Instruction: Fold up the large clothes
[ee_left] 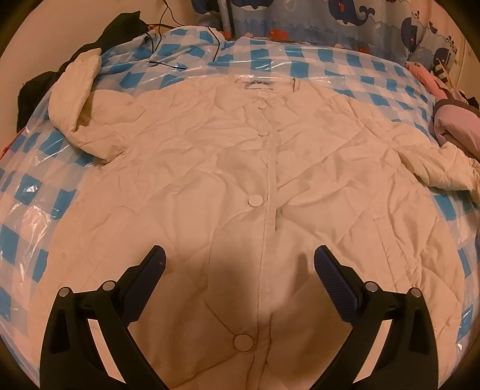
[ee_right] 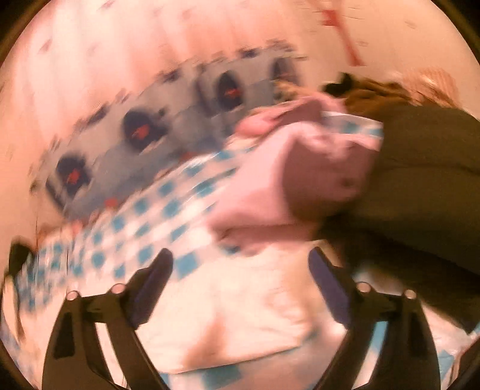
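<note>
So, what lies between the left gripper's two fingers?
In the left wrist view, only the white jacket front with one button; the left gripper holds nothing.

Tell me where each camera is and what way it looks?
Left wrist: sits on the left hand-held gripper, open, looking down over the white coat spread flat on the checked sheet; only its two fingers show.
Right wrist: sits on the right hand-held gripper, open, blurred, looking across white cloth toward pink clothes; its fingers show.
Shared: checked sheet, whale curtain, pink clothes.
</note>
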Demonstrator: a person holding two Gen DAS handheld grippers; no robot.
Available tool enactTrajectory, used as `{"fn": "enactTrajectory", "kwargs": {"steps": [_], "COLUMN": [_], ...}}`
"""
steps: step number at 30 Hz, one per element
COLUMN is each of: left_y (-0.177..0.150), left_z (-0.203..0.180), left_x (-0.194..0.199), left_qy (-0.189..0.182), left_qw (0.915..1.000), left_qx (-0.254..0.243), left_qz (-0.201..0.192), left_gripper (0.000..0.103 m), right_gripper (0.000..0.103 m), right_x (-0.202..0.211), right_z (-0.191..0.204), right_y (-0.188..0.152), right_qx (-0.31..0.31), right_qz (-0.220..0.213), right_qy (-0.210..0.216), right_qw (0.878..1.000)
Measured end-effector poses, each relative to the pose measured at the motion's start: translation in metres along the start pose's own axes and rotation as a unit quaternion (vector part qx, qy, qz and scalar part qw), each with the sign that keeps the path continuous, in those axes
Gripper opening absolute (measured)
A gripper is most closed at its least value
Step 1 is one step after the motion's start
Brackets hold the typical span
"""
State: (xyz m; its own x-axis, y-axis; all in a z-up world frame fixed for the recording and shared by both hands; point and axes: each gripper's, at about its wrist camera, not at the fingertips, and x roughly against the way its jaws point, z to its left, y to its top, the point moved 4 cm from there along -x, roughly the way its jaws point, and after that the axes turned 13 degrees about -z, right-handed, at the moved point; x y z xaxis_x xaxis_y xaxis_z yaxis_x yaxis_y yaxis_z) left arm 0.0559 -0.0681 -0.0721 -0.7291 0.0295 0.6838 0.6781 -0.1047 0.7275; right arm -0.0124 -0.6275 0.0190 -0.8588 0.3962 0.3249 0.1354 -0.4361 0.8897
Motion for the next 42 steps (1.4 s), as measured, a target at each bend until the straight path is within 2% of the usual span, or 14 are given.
{"fn": "enactTrajectory", "kwargs": {"steps": [2, 5, 6, 9, 12, 15, 17, 20, 23, 27, 29, 33, 38, 42], "left_y": [0.002, 0.005, 0.006, 0.011, 0.015, 0.022, 0.03, 0.054, 0.095, 0.167, 0.196, 0.241, 0.265, 0.273], "left_z": [0.003, 0.011, 0.014, 0.031, 0.043, 0.058, 0.069, 0.096, 0.131, 0.177, 0.188, 0.207, 0.228, 0.243], "left_x": [0.001, 0.003, 0.003, 0.006, 0.006, 0.009, 0.015, 0.021, 0.014, -0.02, -0.044, -0.103, -0.158, -0.185], "left_qy": [0.0, 0.001, 0.001, 0.007, 0.012, 0.035, 0.06, 0.099, 0.146, 0.226, 0.243, 0.273, 0.277, 0.287], "left_qw": [1.0, 0.9999, 0.9998, 0.9991, 0.9982, 0.9974, 0.9961, 0.992, 0.9846, 0.9681, 0.964, 0.9576, 0.9596, 0.9565], "left_qx": [0.004, 0.016, 0.02, 0.042, 0.058, 0.058, 0.047, 0.037, 0.019, -0.025, -0.043, -0.061, -0.014, -0.006], "left_qz": [-0.002, -0.004, -0.005, -0.011, -0.013, -0.026, -0.043, -0.07, -0.094, -0.106, -0.098, -0.071, -0.048, -0.051], "left_gripper": [0.095, 0.095, 0.095, 0.095, 0.095, 0.095, 0.095, 0.095, 0.095, 0.095, 0.095, 0.095, 0.095, 0.095], "right_gripper": [0.09, 0.091, 0.09, 0.09, 0.09, 0.094, 0.094, 0.094, 0.094, 0.094, 0.094, 0.094, 0.094, 0.094], "right_x": [-0.027, -0.076, -0.077, -0.046, -0.004, 0.017, 0.033, 0.067, 0.093, 0.108, 0.101, 0.095, 0.101, 0.099], "right_z": [0.011, -0.011, -0.02, -0.019, 0.036, 0.115, 0.166, 0.242, 0.282, 0.293, 0.293, 0.294, 0.286, 0.287], "right_y": [-0.023, -0.083, -0.09, -0.078, -0.062, -0.072, -0.099, -0.155, -0.197, -0.24, -0.254, -0.257, -0.259, -0.259], "right_qx": [0.005, -0.022, -0.049, -0.082, -0.062, -0.035, -0.025, -0.041, -0.067, -0.056, -0.071, -0.079, -0.071, -0.069], "right_qz": [0.059, 0.186, 0.191, 0.134, 0.091, 0.115, 0.159, 0.246, 0.293, 0.308, 0.335, 0.334, 0.337, 0.338], "right_qy": [0.002, -0.05, -0.057, -0.062, 0.013, 0.102, 0.166, 0.256, 0.297, 0.306, 0.3, 0.297, 0.297, 0.297], "right_qw": [0.998, 0.981, 0.979, 0.986, 0.994, 0.987, 0.973, 0.934, 0.907, 0.899, 0.89, 0.891, 0.891, 0.89]}}
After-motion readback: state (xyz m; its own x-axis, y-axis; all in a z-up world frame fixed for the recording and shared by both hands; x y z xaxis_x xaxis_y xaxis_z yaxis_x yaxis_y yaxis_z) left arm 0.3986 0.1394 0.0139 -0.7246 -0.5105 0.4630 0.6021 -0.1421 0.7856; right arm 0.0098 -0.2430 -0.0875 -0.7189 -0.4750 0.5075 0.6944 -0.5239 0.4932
